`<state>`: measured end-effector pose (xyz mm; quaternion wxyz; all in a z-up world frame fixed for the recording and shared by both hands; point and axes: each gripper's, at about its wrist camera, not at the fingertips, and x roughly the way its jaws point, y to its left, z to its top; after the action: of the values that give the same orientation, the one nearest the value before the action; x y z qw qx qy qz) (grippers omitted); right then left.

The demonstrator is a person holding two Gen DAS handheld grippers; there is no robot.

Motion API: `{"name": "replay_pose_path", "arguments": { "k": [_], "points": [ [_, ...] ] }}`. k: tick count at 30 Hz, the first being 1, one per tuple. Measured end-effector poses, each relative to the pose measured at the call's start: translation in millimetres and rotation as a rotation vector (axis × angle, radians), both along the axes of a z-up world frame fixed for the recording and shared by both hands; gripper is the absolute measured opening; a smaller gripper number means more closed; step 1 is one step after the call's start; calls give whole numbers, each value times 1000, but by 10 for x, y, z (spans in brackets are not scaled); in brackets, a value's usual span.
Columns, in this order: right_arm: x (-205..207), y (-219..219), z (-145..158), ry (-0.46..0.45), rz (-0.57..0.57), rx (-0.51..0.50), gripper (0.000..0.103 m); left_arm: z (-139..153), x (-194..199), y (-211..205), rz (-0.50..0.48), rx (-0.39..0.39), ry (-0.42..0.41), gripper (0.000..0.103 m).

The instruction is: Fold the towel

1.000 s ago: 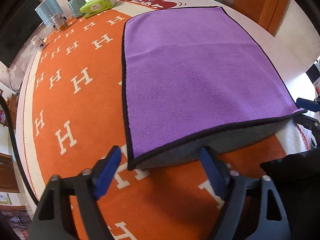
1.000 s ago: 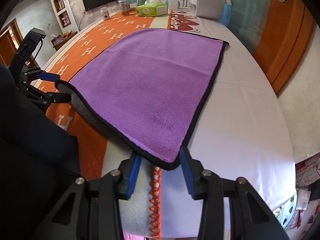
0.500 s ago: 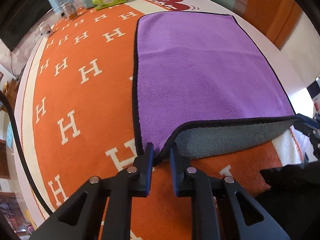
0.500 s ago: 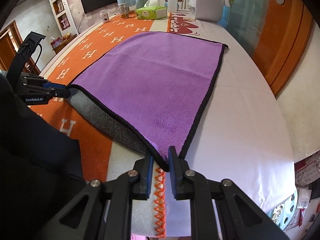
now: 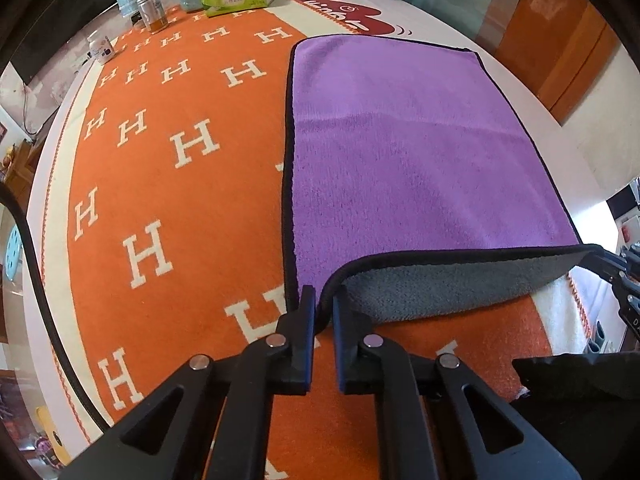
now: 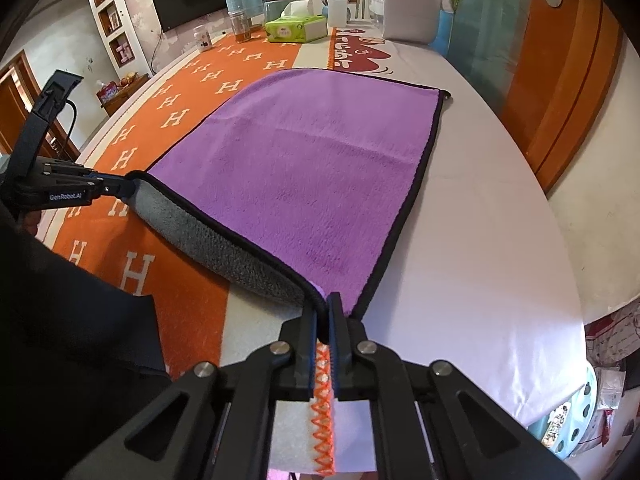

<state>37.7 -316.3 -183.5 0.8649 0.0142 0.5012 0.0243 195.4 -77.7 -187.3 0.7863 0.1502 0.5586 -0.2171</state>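
Both near corners of the towel are pinched and lifted.

The left hand-held gripper [image 5: 322, 307] and the right hand-held gripper [image 6: 321, 312] each pinch a near corner of the purple towel [image 5: 412, 152], which lies on the tabletop [image 6: 492, 248]. Its grey underside shows along the raised near edge. If one corner slips, or the hands move unevenly, the fold may become crooked.
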Motion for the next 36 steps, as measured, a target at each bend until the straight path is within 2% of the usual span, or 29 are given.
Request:
{"name": "replay_pose_path", "arguments": {
  "k": [10,19,25,31,33,36],
  "points": [
    [194,-99,283,-24,-35,-7,4,383,212,-75,-34,-10,-31,5],
    [554,-271,629,-96,-33,-44,4,888,618,-228,-52,-56,-169,5],
    [855,-418,881,-188,-47,-82,4,1123,928,-386,-37,-103,-274,5],
    [1129,-496,1084,-291,-72,-159,4,1253,1159,-486,7,-158,-382,5],
    [1226,-508,1119,-333,-88,-198,4,1278,1197,-531,9,-176,-441,5],
    [1348,-555,1120,-394,-128,-228,4,1277,1259,-563,50,-217,-477,5]
  ]
}}
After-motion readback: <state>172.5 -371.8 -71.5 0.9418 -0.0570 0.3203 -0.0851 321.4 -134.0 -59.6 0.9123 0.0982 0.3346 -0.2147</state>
